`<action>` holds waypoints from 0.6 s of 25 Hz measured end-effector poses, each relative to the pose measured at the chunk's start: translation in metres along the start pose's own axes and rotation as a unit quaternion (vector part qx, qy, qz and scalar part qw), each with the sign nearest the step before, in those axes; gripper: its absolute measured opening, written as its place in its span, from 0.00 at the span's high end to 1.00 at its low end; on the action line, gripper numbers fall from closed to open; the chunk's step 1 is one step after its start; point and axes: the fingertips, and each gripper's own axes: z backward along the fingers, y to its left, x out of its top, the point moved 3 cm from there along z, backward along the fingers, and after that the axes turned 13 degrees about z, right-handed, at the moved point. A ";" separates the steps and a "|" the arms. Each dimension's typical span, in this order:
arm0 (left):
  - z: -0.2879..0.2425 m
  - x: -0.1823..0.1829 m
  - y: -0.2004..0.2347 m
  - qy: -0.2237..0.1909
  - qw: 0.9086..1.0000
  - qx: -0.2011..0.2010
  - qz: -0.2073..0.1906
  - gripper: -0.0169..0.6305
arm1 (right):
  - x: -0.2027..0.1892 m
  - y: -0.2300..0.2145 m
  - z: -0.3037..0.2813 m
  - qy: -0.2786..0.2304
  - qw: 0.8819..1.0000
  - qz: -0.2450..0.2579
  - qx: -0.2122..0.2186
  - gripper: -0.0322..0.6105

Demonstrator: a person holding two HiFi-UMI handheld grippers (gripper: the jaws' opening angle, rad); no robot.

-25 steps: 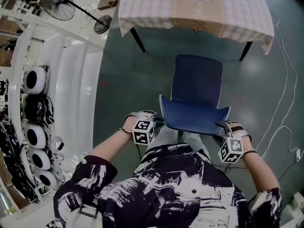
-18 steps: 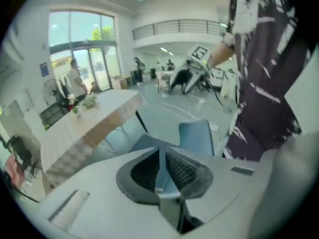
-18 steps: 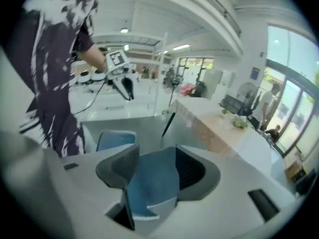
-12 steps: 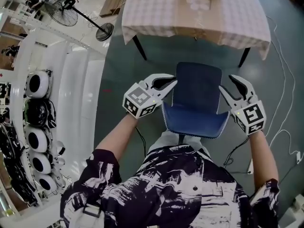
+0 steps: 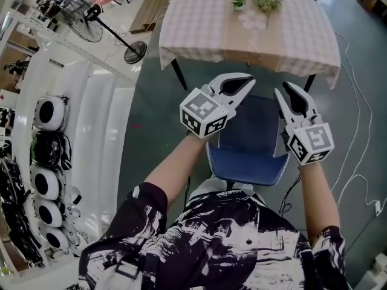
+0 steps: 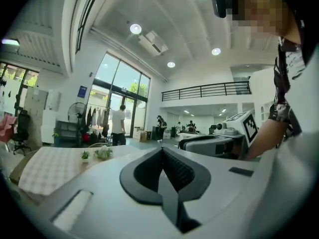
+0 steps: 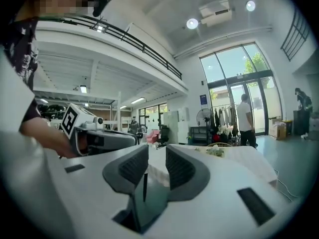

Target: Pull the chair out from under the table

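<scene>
A square table under a pale checked cloth (image 5: 199,35) stands at the far side of a grey-green floor (image 5: 157,101). A dark blue moulded plastic chair (image 5: 248,159) sits on the near side, its curved backrest almost against the person's legs and its seat pointing at the table. The seat's far edge is hidden behind the grippers, so I cannot tell whether it is quite clear of the cloth; it looks largely drawn out.

Both tongs are held level above the chair, touching nothing. The left gripper (image 5: 247,84) has its jaws pressed together, with nothing between them. The right gripper (image 5: 283,92) has just been closing its jaws; a narrow gap remains, also with nothing in it.

The pull looks finished or nearly so. If more is needed, both jaws would have to reopen and take the backrest's top rim near its two corners. Then draw straight back with even force so the chair does not twist. A thin white cable (image 5: 357,101) lies on the floor to the right, near where the chair legs would travel. Two small potted plants (image 5: 266,3) stand on the table.
</scene>
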 end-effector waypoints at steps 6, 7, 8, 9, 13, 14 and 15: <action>-0.013 0.006 -0.010 -0.009 1.000 -0.020 0.005 0.96 | 0.011 -0.007 -0.003 -0.009 1.000 0.010 -0.020 0.82; -0.015 0.007 -0.012 -0.011 1.000 -0.021 0.003 0.96 | 0.012 -0.008 -0.002 -0.009 1.000 0.013 -0.025 0.83; -0.016 0.007 -0.012 -0.014 1.000 -0.022 0.004 0.96 | 0.014 -0.010 -0.002 -0.010 0.999 0.015 -0.030 0.83; -0.017 0.008 -0.013 -0.016 1.000 -0.023 0.005 0.96 | 0.016 -0.012 -0.002 -0.011 0.999 0.016 -0.034 0.84; -0.020 0.013 -0.014 -0.029 0.999 -0.025 0.010 0.96 | 0.019 -0.016 -0.002 -0.010 0.999 0.019 -0.042 0.87; -0.020 0.014 -0.014 -0.031 0.999 -0.025 0.011 0.96 | 0.019 -0.017 -0.002 -0.009 0.999 0.019 -0.044 0.88; -0.021 0.015 -0.014 -0.031 0.999 -0.025 0.012 0.96 | 0.019 -0.018 -0.002 -0.009 0.999 0.018 -0.046 0.89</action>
